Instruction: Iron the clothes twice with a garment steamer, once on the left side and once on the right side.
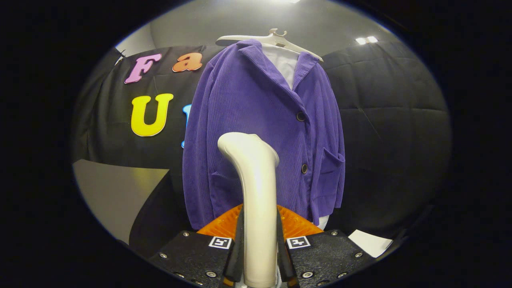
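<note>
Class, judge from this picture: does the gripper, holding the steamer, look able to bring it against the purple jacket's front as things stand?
Probably yes. The gripper is shut on the steamer, whose head points at the purple jacket hanging straight ahead, with nothing visible between them.

The hand-held gripper (260,256) is pointing forward and a little upward. Its two fingers (239,244) are pressing from both sides on the garment steamer (256,192), holding it upright between them.
</note>
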`<state>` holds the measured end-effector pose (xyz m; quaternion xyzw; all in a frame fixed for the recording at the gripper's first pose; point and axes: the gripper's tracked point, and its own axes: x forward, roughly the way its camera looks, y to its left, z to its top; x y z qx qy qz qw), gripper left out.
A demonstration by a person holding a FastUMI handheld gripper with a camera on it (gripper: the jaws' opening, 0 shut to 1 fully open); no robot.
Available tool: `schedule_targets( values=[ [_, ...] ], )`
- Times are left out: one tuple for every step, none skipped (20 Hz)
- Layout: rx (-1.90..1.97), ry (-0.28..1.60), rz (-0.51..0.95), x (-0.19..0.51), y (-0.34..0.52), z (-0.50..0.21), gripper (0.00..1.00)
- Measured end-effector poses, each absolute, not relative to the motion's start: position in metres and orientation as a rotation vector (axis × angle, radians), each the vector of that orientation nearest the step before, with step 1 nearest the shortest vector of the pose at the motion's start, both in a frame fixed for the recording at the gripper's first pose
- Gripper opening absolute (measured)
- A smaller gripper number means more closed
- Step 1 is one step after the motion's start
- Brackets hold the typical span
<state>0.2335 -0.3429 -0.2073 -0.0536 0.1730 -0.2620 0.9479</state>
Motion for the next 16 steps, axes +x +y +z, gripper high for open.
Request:
schedule_targets(
  values=[
    [-0.111,0.362,-0.535,0.229,-0.343,-0.214,0.36],
    [-0.111,0.371,-0.537,0.225,-0.342,-0.221,0.36],
    [-0.108,0.38,-0.535,0.22,-0.342,-0.228,0.36],
    [-0.105,0.389,-0.533,0.216,-0.341,-0.235,0.36],
    [-0.108,0.4,-0.532,0.211,-0.339,-0.242,0.36],
    [-0.112,0.413,-0.533,0.206,-0.339,-0.251,0.36],
    [-0.113,0.425,-0.533,0.201,-0.338,-0.26,0.36],
    [-0.106,0.44,-0.533,0.196,-0.337,-0.269,0.36],
    [-0.097,0.452,-0.533,0.191,-0.337,-0.278,0.36],
    [-0.088,0.47,-0.532,0.186,-0.336,-0.288,0.36],
    [-0.083,0.487,-0.533,0.182,-0.336,-0.297,0.36],
    [-0.078,0.505,-0.532,0.179,-0.336,-0.306,0.36],
    [-0.075,0.521,-0.53,0.176,-0.336,-0.315,0.36],
    [-0.073,0.536,-0.528,0.172,-0.336,-0.323,0.36],
    [-0.071,0.553,-0.527,0.169,-0.336,-0.329,0.36],
    [-0.068,0.567,-0.526,0.166,-0.337,-0.337,0.36]
  ],
)
